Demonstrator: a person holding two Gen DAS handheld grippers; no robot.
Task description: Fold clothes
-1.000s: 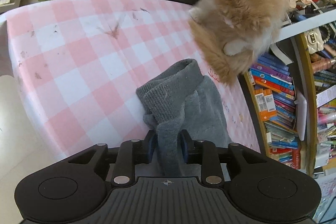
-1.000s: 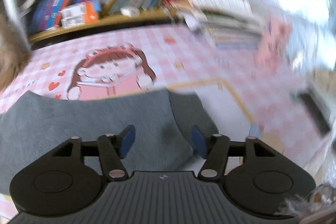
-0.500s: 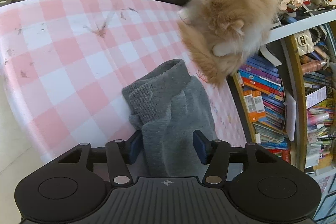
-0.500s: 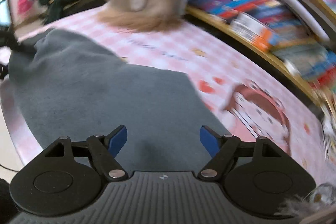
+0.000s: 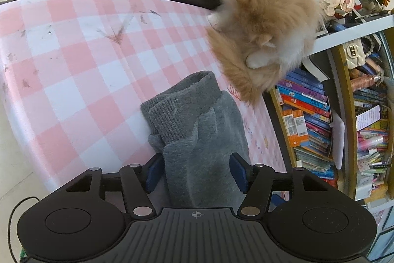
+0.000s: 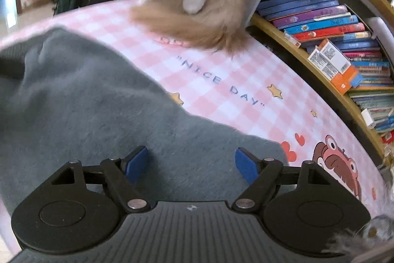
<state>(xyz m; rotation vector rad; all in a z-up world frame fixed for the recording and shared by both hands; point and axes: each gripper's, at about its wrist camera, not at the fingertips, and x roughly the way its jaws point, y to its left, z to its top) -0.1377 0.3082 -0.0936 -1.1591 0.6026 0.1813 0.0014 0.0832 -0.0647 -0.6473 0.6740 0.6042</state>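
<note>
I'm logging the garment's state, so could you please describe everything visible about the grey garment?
The grey garment is soft, fleecy knit with a ribbed cuff at its far end. It lies bunched and partly folded on the pink checked tablecloth, near the table's edge. The left gripper straddles its near end with jaws open, not clamping. In the right wrist view its broad flat body lies under the open right gripper. The cat sits just beyond it, apart.

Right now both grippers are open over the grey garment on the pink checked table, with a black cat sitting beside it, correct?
Not quite: the cat is orange and fluffy, not black, as the left wrist view shows. Both grippers, left gripper and right gripper, are open over the grey garment on the pink checked table.
</note>
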